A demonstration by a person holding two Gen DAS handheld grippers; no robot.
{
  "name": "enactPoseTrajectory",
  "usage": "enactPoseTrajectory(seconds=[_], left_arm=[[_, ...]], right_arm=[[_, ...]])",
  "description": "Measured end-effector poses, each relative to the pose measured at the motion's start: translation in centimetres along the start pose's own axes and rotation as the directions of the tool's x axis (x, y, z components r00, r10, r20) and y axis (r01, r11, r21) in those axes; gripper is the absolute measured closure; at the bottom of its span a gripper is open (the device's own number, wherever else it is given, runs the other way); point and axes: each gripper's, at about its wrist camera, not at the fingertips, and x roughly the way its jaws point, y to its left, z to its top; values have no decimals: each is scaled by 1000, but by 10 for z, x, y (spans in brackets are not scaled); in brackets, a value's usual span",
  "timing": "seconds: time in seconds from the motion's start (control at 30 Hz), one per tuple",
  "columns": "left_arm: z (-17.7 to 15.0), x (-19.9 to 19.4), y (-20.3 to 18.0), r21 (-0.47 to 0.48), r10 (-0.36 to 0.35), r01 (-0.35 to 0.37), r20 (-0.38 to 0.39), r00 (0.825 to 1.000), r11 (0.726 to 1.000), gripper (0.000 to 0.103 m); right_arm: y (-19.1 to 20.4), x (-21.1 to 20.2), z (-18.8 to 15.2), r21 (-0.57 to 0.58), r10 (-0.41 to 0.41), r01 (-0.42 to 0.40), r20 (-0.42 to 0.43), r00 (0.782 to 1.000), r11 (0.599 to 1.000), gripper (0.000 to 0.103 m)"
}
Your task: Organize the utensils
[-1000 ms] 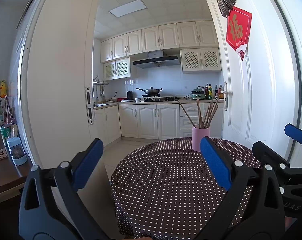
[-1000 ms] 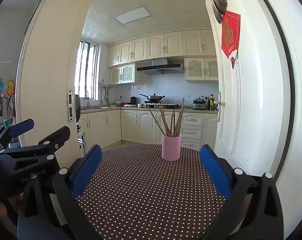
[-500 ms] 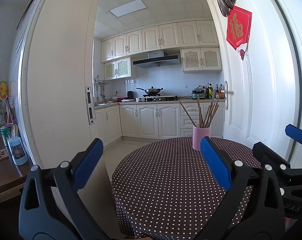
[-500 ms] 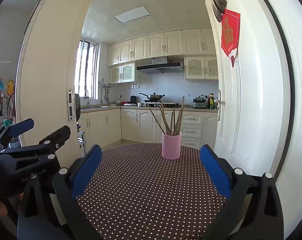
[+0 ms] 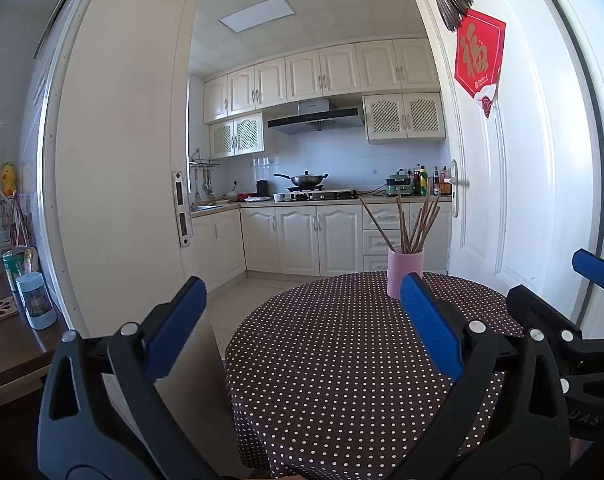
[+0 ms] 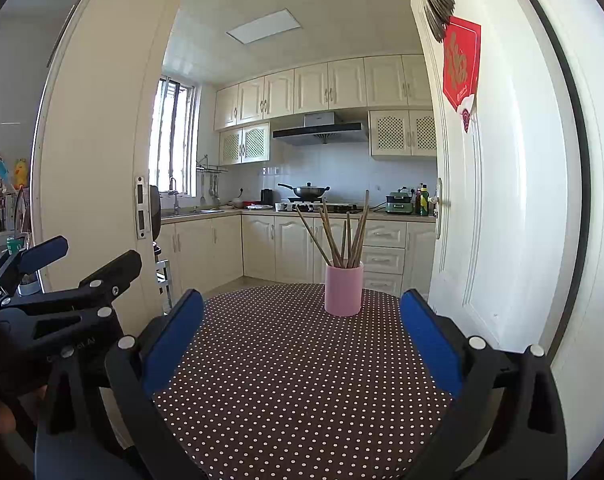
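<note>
Pink cylindrical cup point(image 6: 343, 289) w/ thin wooden chopsticks point(image 6: 343, 236) upright at far edge of polka-dot worktop point(image 6: 294, 380), well ahead of right hand-held gripper point(image 6: 302, 332), left hand-held gripper point(image 5: 302, 320) too, both spread wide, empty, blue textured pads point(image 5: 429, 322)

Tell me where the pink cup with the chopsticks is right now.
The pink cup stands upright at the far edge of the polka-dot table, near the white door, ahead of both open grippers.

Left claw point(image 5: 302, 320): black plastic frame, blue textured pads, silver rivets seen behind each pad.
Right claw point(image 6: 302, 332): matched build; pale lettering printed on the body.
</note>
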Motion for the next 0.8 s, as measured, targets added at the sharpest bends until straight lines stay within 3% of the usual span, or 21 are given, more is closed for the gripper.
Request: enactPoseTrajectory(seconds=[0.8], left_arm=[[-3,1,0,4,22,-22,1,1000,1000,7]], right_arm=[[2,3,1,-2,1,-1,-12,1000,1000,8]])
